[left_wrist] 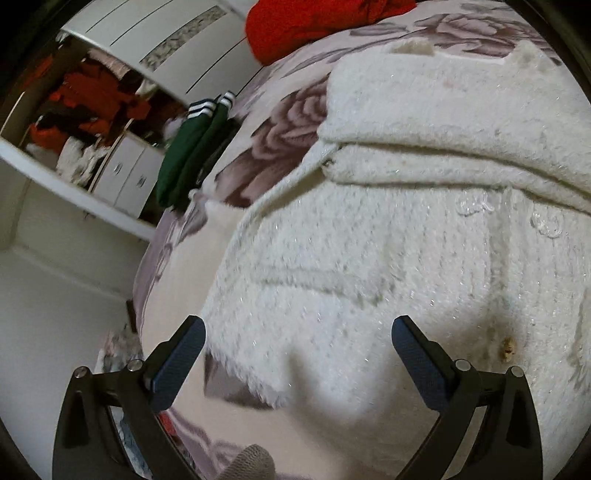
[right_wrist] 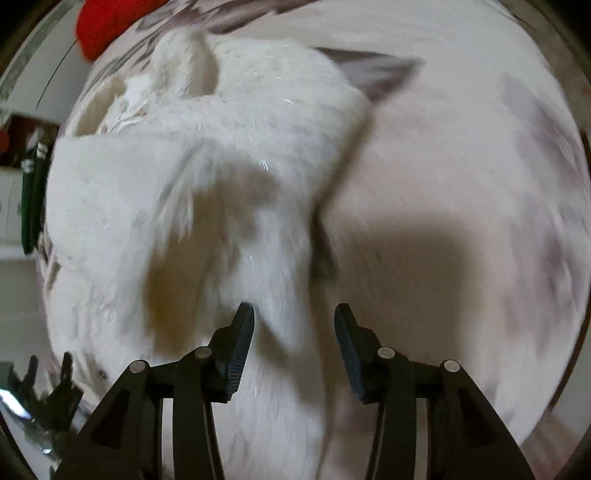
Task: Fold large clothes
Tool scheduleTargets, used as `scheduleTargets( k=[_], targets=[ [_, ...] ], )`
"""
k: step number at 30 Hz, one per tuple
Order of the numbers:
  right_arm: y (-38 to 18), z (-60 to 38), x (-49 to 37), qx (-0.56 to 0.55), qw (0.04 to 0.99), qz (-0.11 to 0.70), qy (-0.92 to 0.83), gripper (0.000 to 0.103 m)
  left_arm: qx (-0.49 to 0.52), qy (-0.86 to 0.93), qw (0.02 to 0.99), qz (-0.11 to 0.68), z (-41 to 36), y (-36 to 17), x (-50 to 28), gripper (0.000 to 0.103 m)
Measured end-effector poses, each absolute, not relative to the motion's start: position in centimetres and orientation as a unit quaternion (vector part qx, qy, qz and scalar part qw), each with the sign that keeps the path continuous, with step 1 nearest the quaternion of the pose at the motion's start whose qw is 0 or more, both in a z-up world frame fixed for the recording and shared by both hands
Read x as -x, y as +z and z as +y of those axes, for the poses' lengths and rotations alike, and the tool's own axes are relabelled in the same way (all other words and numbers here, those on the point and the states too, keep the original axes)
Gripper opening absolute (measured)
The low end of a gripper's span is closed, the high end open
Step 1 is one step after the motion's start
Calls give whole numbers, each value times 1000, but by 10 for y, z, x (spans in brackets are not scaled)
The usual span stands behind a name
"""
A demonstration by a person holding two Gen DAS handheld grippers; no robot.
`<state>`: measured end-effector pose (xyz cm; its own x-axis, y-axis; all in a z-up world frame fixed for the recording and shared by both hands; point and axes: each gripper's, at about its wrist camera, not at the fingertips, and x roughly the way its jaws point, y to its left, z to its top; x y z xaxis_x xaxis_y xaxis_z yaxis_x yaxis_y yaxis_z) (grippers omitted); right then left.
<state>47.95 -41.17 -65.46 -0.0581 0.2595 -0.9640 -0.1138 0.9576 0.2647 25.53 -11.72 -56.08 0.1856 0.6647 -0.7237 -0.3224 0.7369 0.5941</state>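
A fluffy white knitted sweater [left_wrist: 388, 229] lies on a floral bedspread [left_wrist: 280, 122], with a sleeve folded across its upper part. My left gripper [left_wrist: 298, 328] is open just above the sweater's lower left corner, holding nothing. In the right wrist view the same sweater [right_wrist: 207, 177] is blurred by motion. My right gripper [right_wrist: 294, 314] is open over the sweater's right edge, where it meets the bedspread [right_wrist: 461, 184]. The left gripper [right_wrist: 48, 369] shows at the lower left of that view.
A red garment [left_wrist: 314, 22] lies at the far end of the bed. A green garment with white stripes [left_wrist: 192, 147] hangs off the bed's left edge. An open wardrobe with clothes [left_wrist: 85, 110] and white drawers [left_wrist: 125, 173] stand to the left.
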Motion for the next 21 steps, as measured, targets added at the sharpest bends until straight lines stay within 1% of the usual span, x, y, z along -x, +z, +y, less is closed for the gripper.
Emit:
scheduleTargets(
  k=[1,3,4,6,7,8,9,10,11,15,17,19,21],
  targets=[
    [-658,-415,-489,-50,697,703,132,25,-157,332,751,548,-121,-564,-256,103],
    [-666,-433,-497,-78,698,703,112,25,-166,339,743,553,-127,-573,-257,103],
    [-679,-443,-499,-96,693,707,102,25,-173,341,737,557,-130,-577,-258,103],
    [-688,-434,-497,-89,695,704,113,25,-188,346,729,560,-138,-580,-258,103],
    [-684,-431,-497,-77,699,700,120,26,-194,348,729,557,-143,-576,-256,103],
    [-680,-429,-497,-78,694,704,126,29,-199,350,730,553,-149,-571,-255,103],
    [-677,-428,-497,-81,685,713,128,34,-202,351,729,552,-155,-568,-253,103],
    [-670,-435,-494,-81,677,721,124,45,-206,349,727,554,-162,-563,-252,103],
    [-663,-437,-489,-81,678,720,121,47,-210,347,725,556,-173,-558,-249,103],
    [-620,-467,-452,-76,690,711,107,48,-229,325,725,563,-226,-543,-240,103],
    [-610,-493,-434,-84,693,710,86,51,-253,299,728,563,-270,-539,-232,103],
    [-607,-520,-415,-91,693,713,60,51,-272,280,730,561,-305,-539,-224,103],
    [-603,-567,-392,-110,689,716,33,52,-286,251,732,566,-342,-542,-213,103]
  ],
)
